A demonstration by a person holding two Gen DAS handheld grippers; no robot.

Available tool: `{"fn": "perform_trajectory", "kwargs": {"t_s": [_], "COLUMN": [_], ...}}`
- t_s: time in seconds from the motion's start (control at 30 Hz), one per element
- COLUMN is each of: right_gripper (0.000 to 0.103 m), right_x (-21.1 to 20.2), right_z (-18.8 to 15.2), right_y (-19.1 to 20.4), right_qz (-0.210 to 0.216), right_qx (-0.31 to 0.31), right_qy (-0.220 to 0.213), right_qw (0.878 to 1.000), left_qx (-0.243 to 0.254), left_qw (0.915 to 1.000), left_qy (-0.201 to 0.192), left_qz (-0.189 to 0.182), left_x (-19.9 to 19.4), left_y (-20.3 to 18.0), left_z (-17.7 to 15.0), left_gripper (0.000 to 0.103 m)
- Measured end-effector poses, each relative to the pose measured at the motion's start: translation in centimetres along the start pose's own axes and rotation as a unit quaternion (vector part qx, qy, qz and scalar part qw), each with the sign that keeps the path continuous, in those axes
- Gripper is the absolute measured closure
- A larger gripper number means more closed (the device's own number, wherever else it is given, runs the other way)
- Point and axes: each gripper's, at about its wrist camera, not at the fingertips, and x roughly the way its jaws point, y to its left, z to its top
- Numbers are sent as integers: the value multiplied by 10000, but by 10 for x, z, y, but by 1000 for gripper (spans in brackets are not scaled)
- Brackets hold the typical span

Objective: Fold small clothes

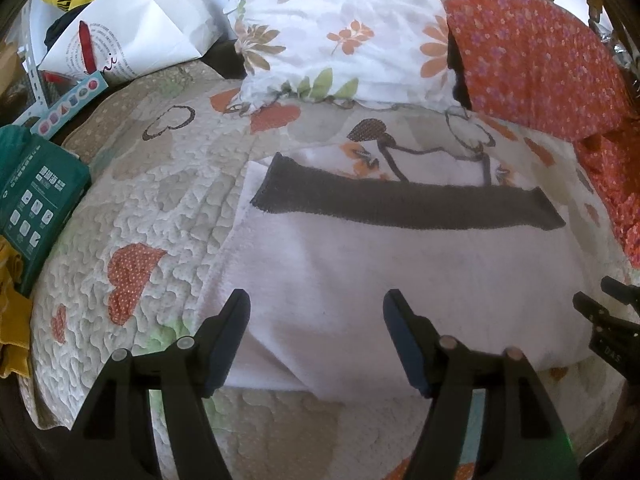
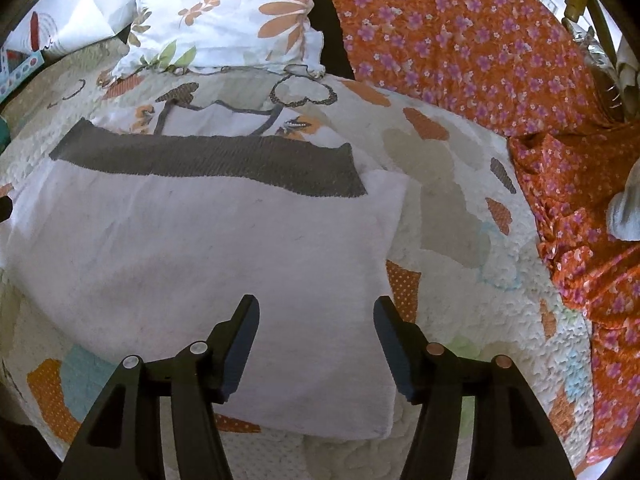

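Note:
A white towel-like cloth [image 1: 400, 272] with a dark grey band [image 1: 400, 200] along its far edge lies folded flat on the quilted bedspread [image 1: 160, 208]. My left gripper [image 1: 316, 300] hovers over the cloth's near left part, jaws open, nothing between them. In the right wrist view the same cloth [image 2: 200, 240] and grey band [image 2: 208, 160] fill the left and middle. My right gripper [image 2: 316, 304] hangs above the cloth's near right corner, open and empty. The right gripper's fingers [image 1: 608, 320] show at the right edge of the left wrist view.
A floral pillow [image 1: 340, 28] and an orange flowered fabric [image 2: 480, 40] lie at the far side and right. A white paper bag [image 1: 132, 28], a green box [image 1: 36, 196] and a yellow cloth [image 1: 12, 320] sit at the left edge of the bed.

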Motion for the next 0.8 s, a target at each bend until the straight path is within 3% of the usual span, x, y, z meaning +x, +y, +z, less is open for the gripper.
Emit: {"fn": "perform_trajectory", "kwargs": {"t_s": [0.8], "right_gripper": [37], "right_x": [6], "right_z": [-4], "right_y": [-4], "right_qz": [-64], "right_qx": [-61], "right_qy": [93], "right_qw": [9999], "left_qx": [105], "left_qw": [9995], "left_qy": [268], "left_qz": [105], "left_x": [16], "left_y": [-7], "left_z": [-7], "left_gripper": [35]}}
